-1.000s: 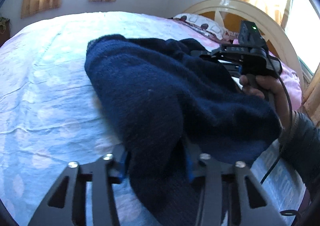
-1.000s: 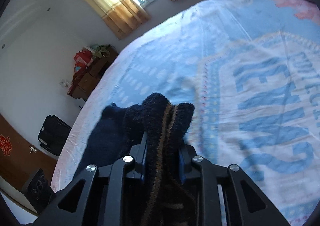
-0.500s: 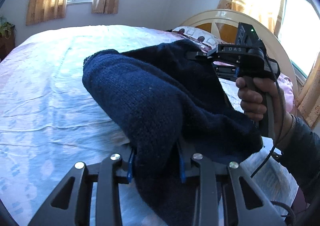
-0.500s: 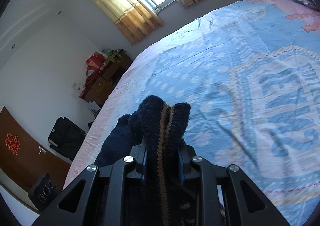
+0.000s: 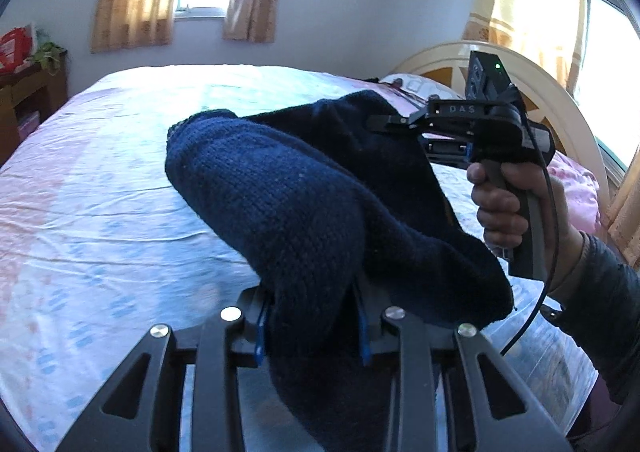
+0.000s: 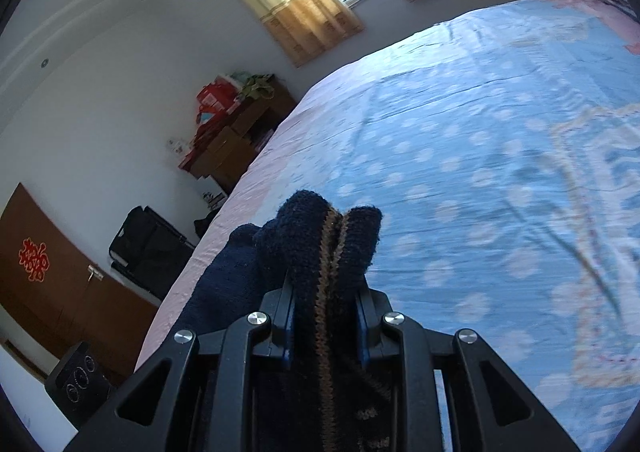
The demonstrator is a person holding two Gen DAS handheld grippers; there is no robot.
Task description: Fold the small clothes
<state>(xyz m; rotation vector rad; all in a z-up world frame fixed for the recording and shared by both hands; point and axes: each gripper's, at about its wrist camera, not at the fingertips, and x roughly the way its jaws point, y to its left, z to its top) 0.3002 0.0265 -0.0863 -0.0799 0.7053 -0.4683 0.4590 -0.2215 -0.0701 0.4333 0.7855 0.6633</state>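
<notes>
Garment: navy knitted sweater point(image 5: 288, 203), held in the air above the bed point(image 5: 100, 179), stretched between both grippers.
Left gripper point(image 5: 312, 328): clenched on a thick fold of the knit, which drapes down between its jaws.
Right gripper point(image 6: 326, 312): clamped on a doubled edge with a brown stripe, the fabric bulging past its fingertips.
Right hand point(image 5: 516, 203): wrapped around the gripper handle, seen from the left wrist camera.
Bed: blue and pink patterned sheet beneath.

Both grippers are raised above the bed. The left gripper point(image 5: 312, 326) is clamped tight on fabric, and the right gripper point(image 6: 326, 322) likewise, its handle gripped in the right hand point(image 5: 516, 207).
</notes>
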